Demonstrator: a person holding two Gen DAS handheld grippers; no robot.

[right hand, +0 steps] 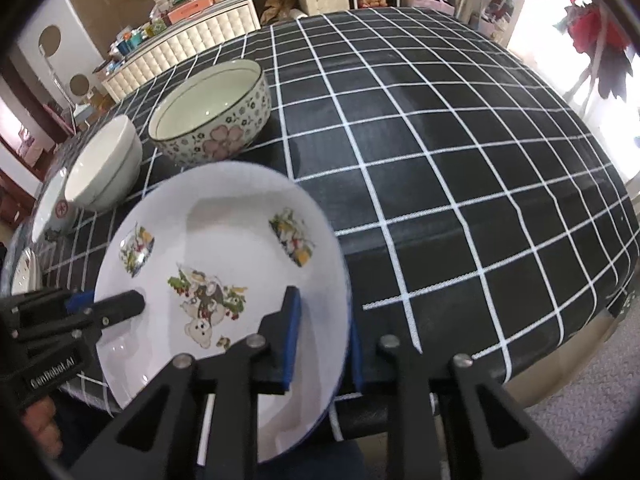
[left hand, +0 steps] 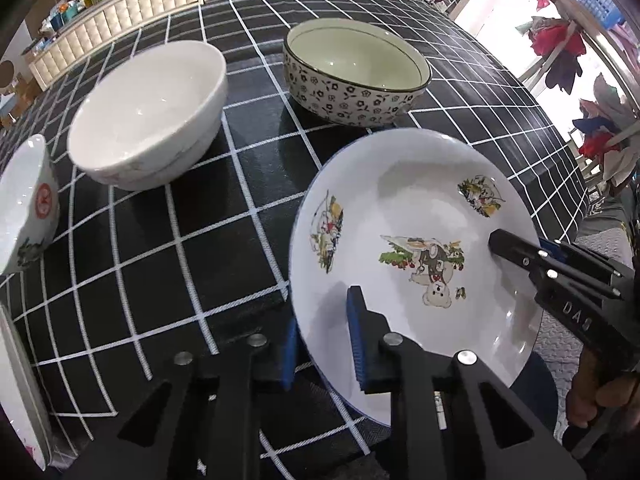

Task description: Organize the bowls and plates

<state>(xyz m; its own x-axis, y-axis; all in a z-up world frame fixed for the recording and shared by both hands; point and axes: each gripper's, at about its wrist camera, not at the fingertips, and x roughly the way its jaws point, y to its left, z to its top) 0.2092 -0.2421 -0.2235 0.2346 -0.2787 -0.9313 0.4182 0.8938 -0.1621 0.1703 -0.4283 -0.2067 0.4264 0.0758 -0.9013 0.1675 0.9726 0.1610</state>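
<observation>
Claws left (left hand: 324,344) and right (right hand: 326,344) each clamp opposite rims of plate (left hand: 400,208)

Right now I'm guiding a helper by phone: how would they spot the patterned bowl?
On the black tablecloth with white grid lines, look beyond the cartoon bear plate held at the near edge. Two large bowls stand there; the patterned bowl is the right one. Unlike the plain white bowl, it has small dark flowers outside and a dark rim line.
</observation>
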